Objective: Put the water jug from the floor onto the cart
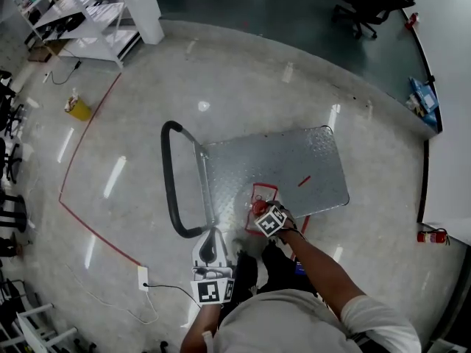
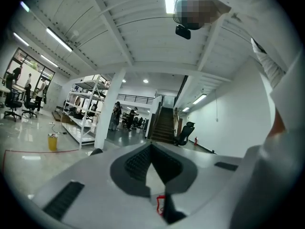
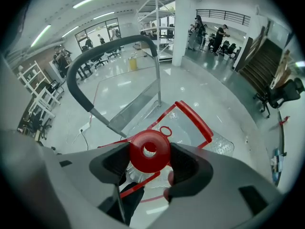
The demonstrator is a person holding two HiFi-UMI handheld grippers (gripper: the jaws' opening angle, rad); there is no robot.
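- Left gripper [image 2: 152, 146]: pointing up and away from the work, into the hall and ceiling. Its fingers [image 2: 136, 163] are meeting at the tips, nothing between them. Idling, taking no part in the lift.
- Cart [image 1: 294, 164]: standing on the floor [image 1: 147, 123], black handle [image 1: 171, 179] on the left, metal deck lying bare apart from a small red mark.
- Water jug [image 1: 263, 201]: clear body with a red frame, showing at the near edge of the deck, just in front of the person. Head view is placing it across that edge. Cannot tell whether its base is resting on the deck or hanging above it.
- Right gripper [image 3: 149, 152]: reaching down over the jug from above, fingers pressing on either side of the red cap [image 3: 149, 149], cap sitting squarely between the pads. So the jug is hanging directly under this gripper, by its neck.
- Progress, as a judgement: the pick-up is looking done and the carry is nearly over. Remaining: getting the jug fully onto the deck, away from the edge, then letting go of the cap.
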